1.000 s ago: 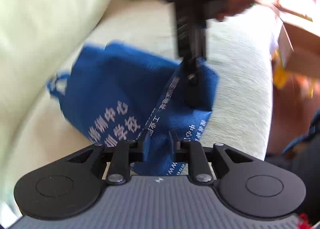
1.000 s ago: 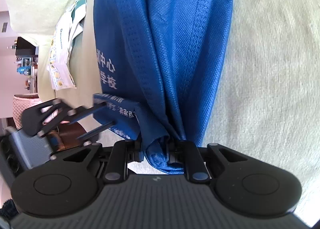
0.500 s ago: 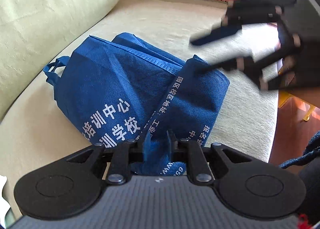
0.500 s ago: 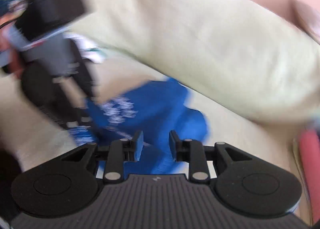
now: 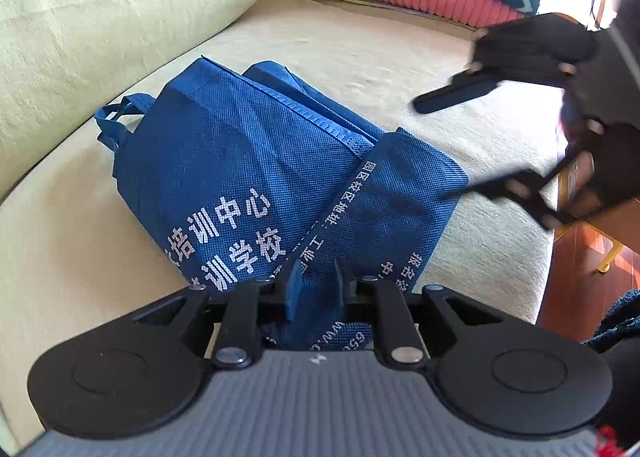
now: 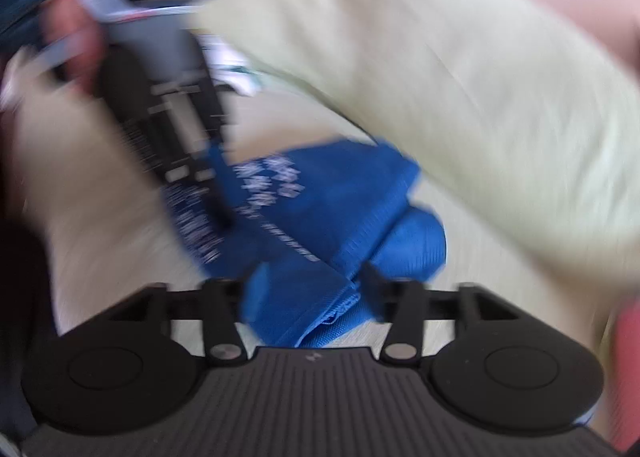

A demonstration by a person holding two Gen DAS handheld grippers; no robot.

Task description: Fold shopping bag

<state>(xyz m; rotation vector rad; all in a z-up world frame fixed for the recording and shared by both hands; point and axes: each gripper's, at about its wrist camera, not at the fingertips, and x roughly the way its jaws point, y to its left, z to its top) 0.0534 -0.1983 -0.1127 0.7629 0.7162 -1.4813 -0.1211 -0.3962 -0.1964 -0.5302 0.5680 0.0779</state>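
your left gripper pinches the bag at its near edge, likely pinning the fold. your right gripper, at 3 o'clock, has just been opening, jaws apart over the bag's corner, gripping nothing. the bag lies part-folded mid-sofa, handles toward 10 o'clock.

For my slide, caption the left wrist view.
Left tongs pinch the folded blue shopping bag on the sofa; right tongs hover open.
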